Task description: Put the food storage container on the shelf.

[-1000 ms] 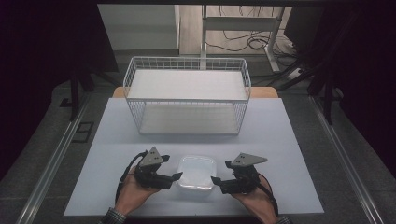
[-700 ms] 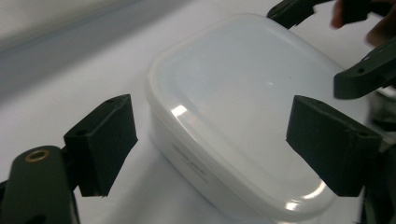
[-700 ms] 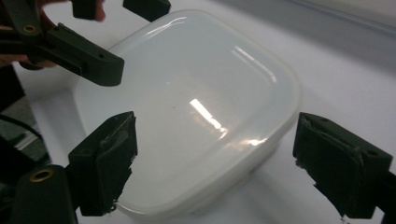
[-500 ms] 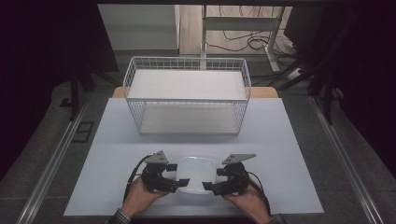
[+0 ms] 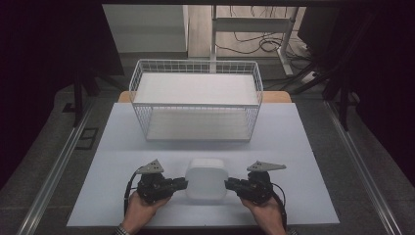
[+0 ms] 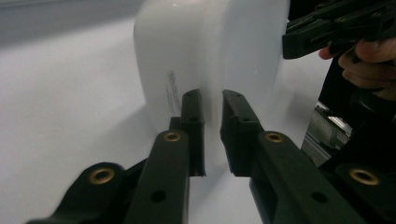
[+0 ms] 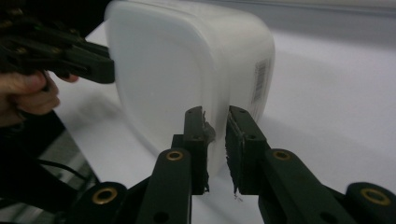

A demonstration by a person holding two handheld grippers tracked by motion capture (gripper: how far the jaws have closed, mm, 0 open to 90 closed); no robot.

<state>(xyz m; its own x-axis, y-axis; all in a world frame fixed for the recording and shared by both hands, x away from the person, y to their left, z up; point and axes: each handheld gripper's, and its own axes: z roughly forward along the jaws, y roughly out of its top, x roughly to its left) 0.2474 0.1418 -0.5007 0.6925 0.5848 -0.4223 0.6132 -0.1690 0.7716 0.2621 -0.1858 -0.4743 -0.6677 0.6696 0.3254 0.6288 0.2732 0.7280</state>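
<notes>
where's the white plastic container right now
In the high view the white container sits near the table's front edge, gripped between the left gripper and right gripper, before the wire basket.

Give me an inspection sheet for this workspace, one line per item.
Surface: pale white rectangular tabletop, bare around the items.
Job's things: translucent white plastic container, tipped on its side between both claws; white wire basket behind it, apart.
Clutter: nothing seen.
Grippers: left claw and right claw each pinch a container edge.
Cables: black cable loops from the left claw.
Surroundings: dark floor, desk legs and wires beyond.
</notes>
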